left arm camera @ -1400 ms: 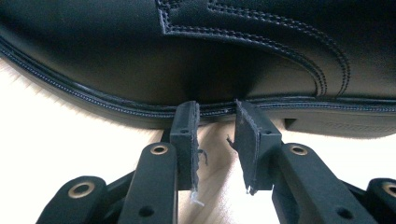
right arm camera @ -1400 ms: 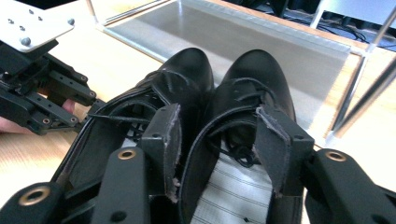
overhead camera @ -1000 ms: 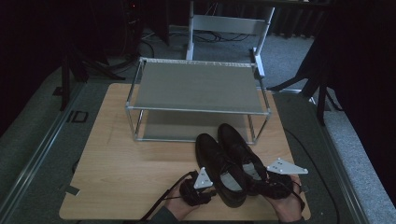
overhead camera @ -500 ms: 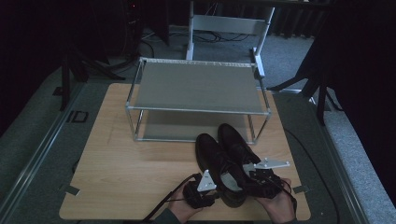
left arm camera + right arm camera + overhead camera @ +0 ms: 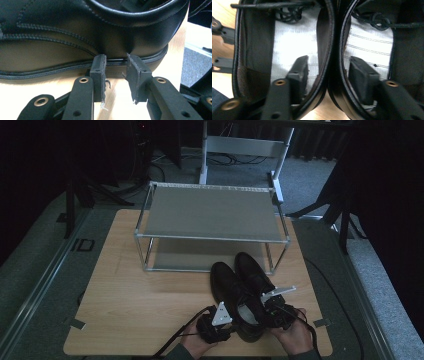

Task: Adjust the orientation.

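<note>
Sitting side by side at the lower middle of the high view, the two black leather shoes (image 5: pixel 239 295) are lying on the wooden table (image 5: pixel 130 305) with toes pointing up the frame toward the metal rack (image 5: pixel 212 212), which is standing just beyond them; that lineup suggests they are being readied for a shelf. The right gripper (image 5: pixel 329 72) is reaching down into the pair from the heel end, one jaw inside each shoe, so the two inner walls are lying between the jaws. Its jaws have just been closing, likely to pinch both shoes together and carry them as one; whether the pads are already pressing on the leather I cannot tell, since a sliver of lining is showing beside each pad. The left gripper (image 5: pixel 116 72), at the lower centre of its own view, is resting low on the table with its jaws partly open and their tips against the outer side of the left shoe (image 5: pixel 82 32) near the sole seam, gripping nothing; it seems to be bracing the shoe so the pair is not sliding sideways.
</note>
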